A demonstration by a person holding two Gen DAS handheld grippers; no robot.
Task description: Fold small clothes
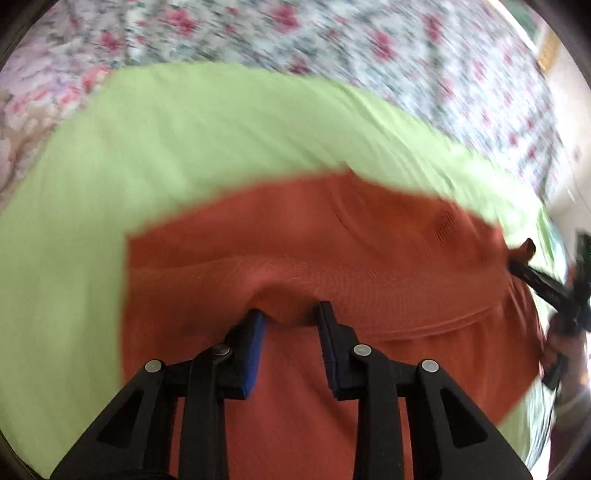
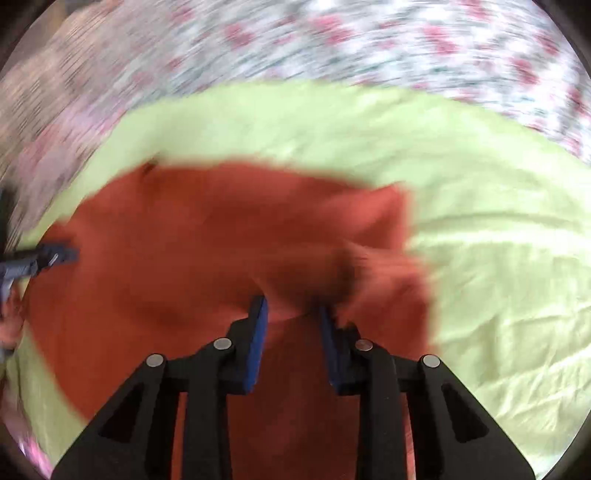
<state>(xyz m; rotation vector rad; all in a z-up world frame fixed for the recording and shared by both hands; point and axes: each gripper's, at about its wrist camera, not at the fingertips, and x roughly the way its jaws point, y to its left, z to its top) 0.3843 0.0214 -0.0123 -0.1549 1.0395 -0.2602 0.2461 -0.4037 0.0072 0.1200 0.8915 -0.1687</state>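
Note:
An orange-red knit garment [image 1: 332,236] lies on a light green sheet [image 1: 184,140]; it also shows in the right wrist view [image 2: 207,236]. My left gripper [image 1: 290,314] has its jaws apart, with a raised fold of the garment between the blue pads [image 1: 255,354]. My right gripper [image 2: 291,306] also has its jaws apart, with bunched cloth between its fingertips. The right gripper shows at the garment's right edge in the left wrist view [image 1: 532,273]. The left gripper shows at the garment's left edge in the right wrist view [image 2: 55,254]. Both views are motion-blurred.
A floral bedspread [image 1: 332,33] lies beyond the green sheet [image 2: 498,258] on the far side and to the left. A bright room area shows at the far right of the left wrist view [image 1: 569,110].

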